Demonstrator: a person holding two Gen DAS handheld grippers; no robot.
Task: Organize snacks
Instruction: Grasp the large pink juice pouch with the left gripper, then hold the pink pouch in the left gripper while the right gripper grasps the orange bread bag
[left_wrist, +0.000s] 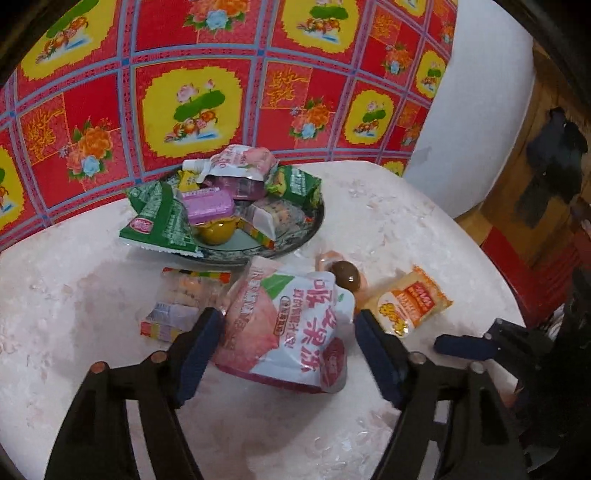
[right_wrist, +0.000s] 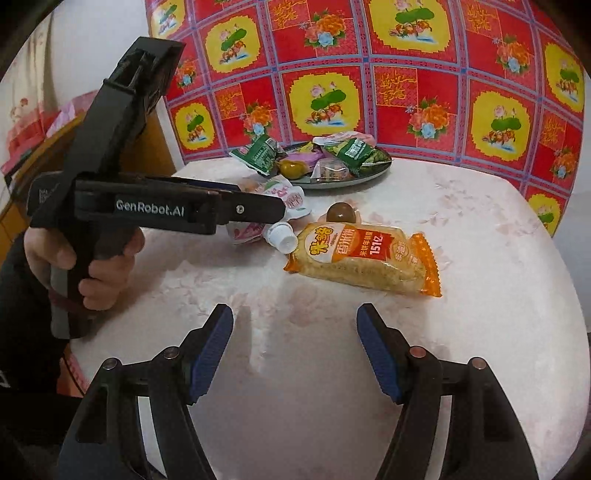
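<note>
The left gripper (left_wrist: 286, 325) is wide apart around the pink jelly pouch (left_wrist: 284, 325), not squeezing; the soft pouch may slip; the right gripper (right_wrist: 295, 325) gapes, holding nothing.

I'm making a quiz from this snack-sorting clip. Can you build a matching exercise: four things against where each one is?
Things:
1. peach jelly pouch
2. orange rice cracker pack
3. green snack packet
4. right gripper

Places:
A. on the plate, overhanging its rim
B. between the open left gripper fingers
C. over bare tablecloth, holding nothing
D. flat on the table, beside the pouch's white cap

Pairs: 1-B, 2-D, 3-A, 4-C
</note>
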